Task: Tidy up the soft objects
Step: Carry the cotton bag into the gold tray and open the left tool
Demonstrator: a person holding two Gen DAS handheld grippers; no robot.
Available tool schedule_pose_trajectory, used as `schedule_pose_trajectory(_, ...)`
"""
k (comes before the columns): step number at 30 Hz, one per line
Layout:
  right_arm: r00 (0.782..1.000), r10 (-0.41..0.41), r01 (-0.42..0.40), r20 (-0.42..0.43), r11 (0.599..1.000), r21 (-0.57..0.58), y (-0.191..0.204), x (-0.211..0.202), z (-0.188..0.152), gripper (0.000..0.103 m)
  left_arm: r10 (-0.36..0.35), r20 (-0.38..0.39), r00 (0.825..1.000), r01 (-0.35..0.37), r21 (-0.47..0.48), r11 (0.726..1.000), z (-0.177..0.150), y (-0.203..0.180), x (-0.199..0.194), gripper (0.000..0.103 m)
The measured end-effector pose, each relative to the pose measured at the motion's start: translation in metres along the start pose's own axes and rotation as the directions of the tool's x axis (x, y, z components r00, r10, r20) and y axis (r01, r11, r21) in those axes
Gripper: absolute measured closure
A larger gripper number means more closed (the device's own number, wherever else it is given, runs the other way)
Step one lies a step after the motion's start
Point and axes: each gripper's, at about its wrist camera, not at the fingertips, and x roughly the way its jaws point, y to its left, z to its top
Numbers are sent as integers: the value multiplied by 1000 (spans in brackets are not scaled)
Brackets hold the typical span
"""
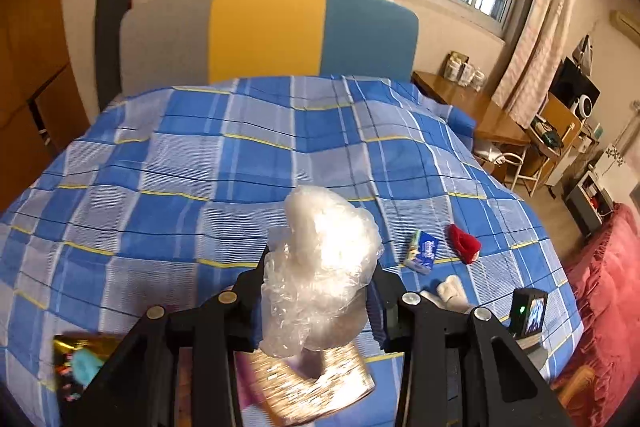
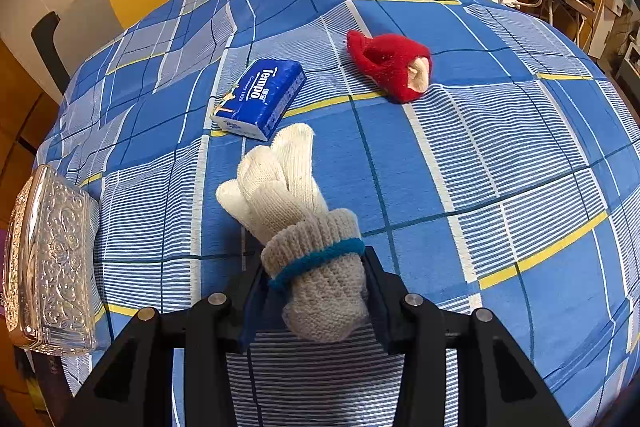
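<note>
My left gripper (image 1: 320, 291) is shut on a crumpled clear plastic bag of white stuffing (image 1: 324, 259), held above a silver embossed box (image 1: 316, 387) on the blue plaid bed. My right gripper (image 2: 312, 287) is shut on the cuff of a rolled pair of white knit gloves (image 2: 292, 211) with a blue band, low over the bed. A blue Tempo tissue pack (image 2: 260, 99) lies just beyond the gloves, and a red plush slipper (image 2: 392, 65) lies farther right. The left wrist view also shows the tissue pack (image 1: 422, 251), the slipper (image 1: 464, 243) and the gloves (image 1: 448, 291).
The silver box (image 2: 52, 267) sits at the bed's left edge in the right wrist view. A gold packet with a teal item (image 1: 80, 359) lies at lower left. A wooden desk (image 1: 472, 107) and chair stand right of the bed, a red cover (image 1: 608, 287) at far right.
</note>
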Motion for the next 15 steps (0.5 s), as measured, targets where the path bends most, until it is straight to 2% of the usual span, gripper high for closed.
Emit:
schedule_pose_trajectory(6,1000,9,-10,20,1000,19,-5,-5,1,59,20,27,999,-19,-31,999,-25,52,-41,63)
schedule_pose_trajectory(10,999,3,-5,33,999,36,-8,-8,1,59,23,26,999,-21,-71,997,-53,91,-61,63)
schedule_pose_trajectory(15,999,10,-14,52,998,69,-15,-13,0,59,60,14,998,-58,-86,995,-95,127,-72,63)
